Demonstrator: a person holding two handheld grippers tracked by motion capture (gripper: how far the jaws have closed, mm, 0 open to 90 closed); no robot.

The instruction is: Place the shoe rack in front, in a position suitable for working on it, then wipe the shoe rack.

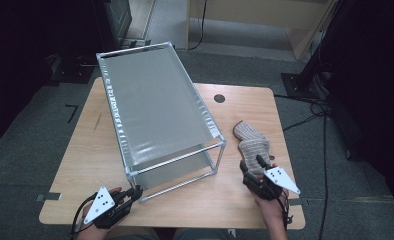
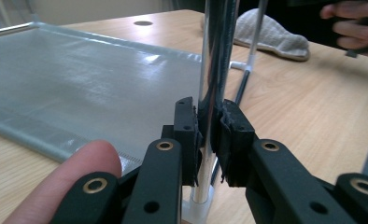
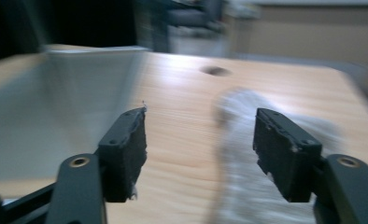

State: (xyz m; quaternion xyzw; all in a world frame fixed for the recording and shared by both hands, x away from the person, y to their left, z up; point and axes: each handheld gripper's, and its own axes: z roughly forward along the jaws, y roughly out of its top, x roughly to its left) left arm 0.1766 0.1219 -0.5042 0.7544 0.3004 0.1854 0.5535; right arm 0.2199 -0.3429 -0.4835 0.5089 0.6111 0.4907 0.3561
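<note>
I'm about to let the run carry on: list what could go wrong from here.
1. The left gripper clamps only the rack's slim corner post; a pull could tip or skew the light frame.
2. The right gripper hangs open over the sock, its view blurred; closing now may miss or catch just an edge.
3. The sock lies close to the rack's near corner, so dragging it could snag there.

Left gripper (image 2: 209, 140) clamped, right gripper (image 3: 198, 154) agape

The rack (image 1: 160, 112) has silver metal tubes, white corner joints and pale grey-green translucent fabric shelves; the sock (image 1: 251, 141) is beige-grey with fine ribbed stripes; the table (image 1: 95, 150) is light wood grain; both grippers are black.
</note>
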